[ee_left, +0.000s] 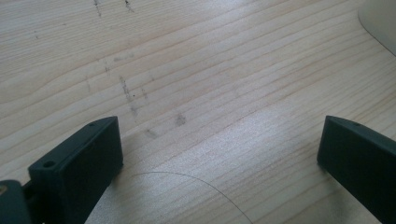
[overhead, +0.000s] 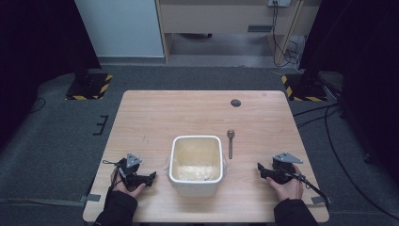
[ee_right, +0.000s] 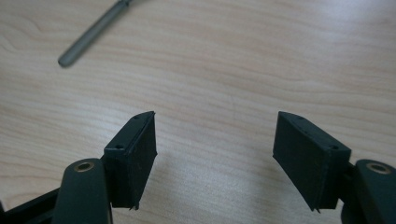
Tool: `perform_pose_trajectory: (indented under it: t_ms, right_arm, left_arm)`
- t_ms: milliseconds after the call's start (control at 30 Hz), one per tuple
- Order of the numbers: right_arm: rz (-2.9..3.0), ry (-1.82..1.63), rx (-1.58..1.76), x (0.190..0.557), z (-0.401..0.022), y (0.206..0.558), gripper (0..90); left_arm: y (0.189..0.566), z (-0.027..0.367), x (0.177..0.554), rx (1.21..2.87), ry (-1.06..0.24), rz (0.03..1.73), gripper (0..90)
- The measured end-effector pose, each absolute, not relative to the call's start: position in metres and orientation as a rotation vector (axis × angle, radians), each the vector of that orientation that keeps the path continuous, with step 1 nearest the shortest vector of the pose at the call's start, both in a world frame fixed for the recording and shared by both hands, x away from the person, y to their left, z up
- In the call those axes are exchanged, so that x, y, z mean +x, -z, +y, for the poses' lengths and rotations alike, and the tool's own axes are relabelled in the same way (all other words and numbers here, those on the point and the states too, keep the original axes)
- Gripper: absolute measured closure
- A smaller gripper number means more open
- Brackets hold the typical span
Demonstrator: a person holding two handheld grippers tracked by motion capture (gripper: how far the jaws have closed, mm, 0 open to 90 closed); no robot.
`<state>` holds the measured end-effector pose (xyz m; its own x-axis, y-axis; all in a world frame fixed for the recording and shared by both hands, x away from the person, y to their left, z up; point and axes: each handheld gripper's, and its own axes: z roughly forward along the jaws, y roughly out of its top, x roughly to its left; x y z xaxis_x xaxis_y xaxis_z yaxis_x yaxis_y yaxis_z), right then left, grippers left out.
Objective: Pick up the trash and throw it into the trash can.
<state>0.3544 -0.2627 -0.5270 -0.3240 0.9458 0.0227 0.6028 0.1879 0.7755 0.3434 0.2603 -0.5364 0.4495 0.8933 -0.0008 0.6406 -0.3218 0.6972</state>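
A white square container (overhead: 196,165) with pale food in its bottom stands on the wooden table (overhead: 155,117), near the front middle. To its right a metal spoon (overhead: 230,142) lies flat, bowl end away from me; its handle end (ee_right: 91,35) shows in the right gripper view. My left gripper (overhead: 152,177) rests on the table left of the container, jaws wide apart over bare wood (ee_left: 219,140), and a corner of the container (ee_left: 380,21) shows at the upper right there. My right gripper (overhead: 259,168) sits right of the container, open, nothing between its jaws (ee_right: 215,149).
A small dark round hole (overhead: 235,102) marks the table's far right part. Cables (overhead: 329,117) trail on the grey carpet to the right, and black stands with yellow-striped bases (overhead: 89,84) flank the table's far corners.
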Motion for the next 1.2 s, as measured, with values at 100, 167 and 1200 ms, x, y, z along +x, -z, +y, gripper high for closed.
perform_pose_trajectory:
  t_ms: [100,167,1200]
  right_arm:
    - [1.972,-1.002,1.441,0.352,-0.265,0.523,29.7]
    - [1.94,-1.029,1.441,0.35,-0.267,0.518,29.3]
    - [1.761,-1.185,1.367,0.34,-0.275,0.481,24.0]
  left_arm:
    - [0.536,0.26,0.343,2.072,-0.518,1.278,0.0]
    - [0.536,0.26,0.343,2.073,-0.518,1.277,0.0]
    - [0.536,0.26,0.343,2.073,-0.518,1.278,0.0]
